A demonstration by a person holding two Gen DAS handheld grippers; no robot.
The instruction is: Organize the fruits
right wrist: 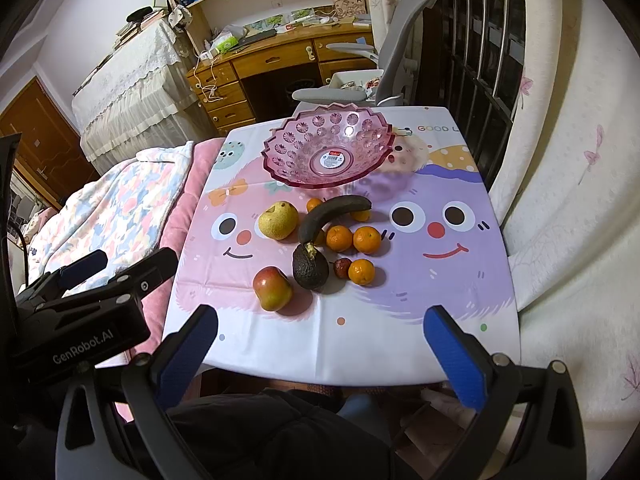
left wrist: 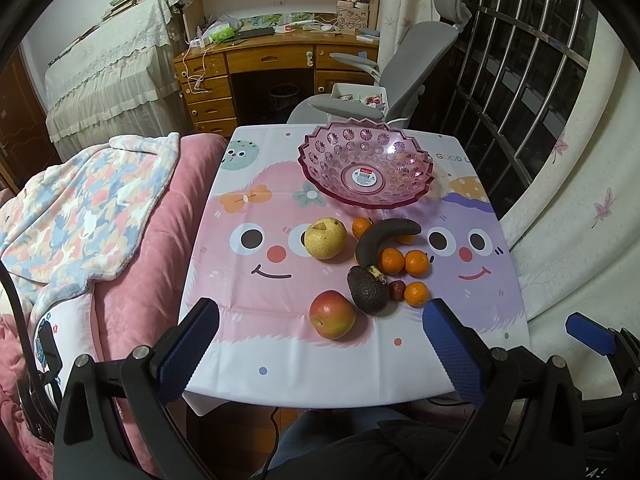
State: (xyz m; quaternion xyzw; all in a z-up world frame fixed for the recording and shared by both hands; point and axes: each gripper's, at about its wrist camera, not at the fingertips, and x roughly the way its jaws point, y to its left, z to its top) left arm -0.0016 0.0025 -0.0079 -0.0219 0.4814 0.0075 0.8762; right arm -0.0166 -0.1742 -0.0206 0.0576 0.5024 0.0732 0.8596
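Fruit lies loose in the middle of both frames on a cartoon-printed tablecloth, just below an empty pink plastic bowl that sits upper centre with a label in its base. A yellow pear is at the left of the group. Right of it a blackened banana curves over several small oranges, its stem touching a dark avocado. A red-yellow apple lies lowest, just left of the avocado. A small red fruit sits between the avocado and the lowest orange; its kind cannot be told.

Left gripper fills the bottom of its own view, its 2 blue-padded fingers spread wide with nothing between them, above the near table edge. Right gripper stands the same way in its view, jaws wide apart and empty. Neither touches any fruit. A grey office chair and a wooden desk occupy the upper part of the frame.
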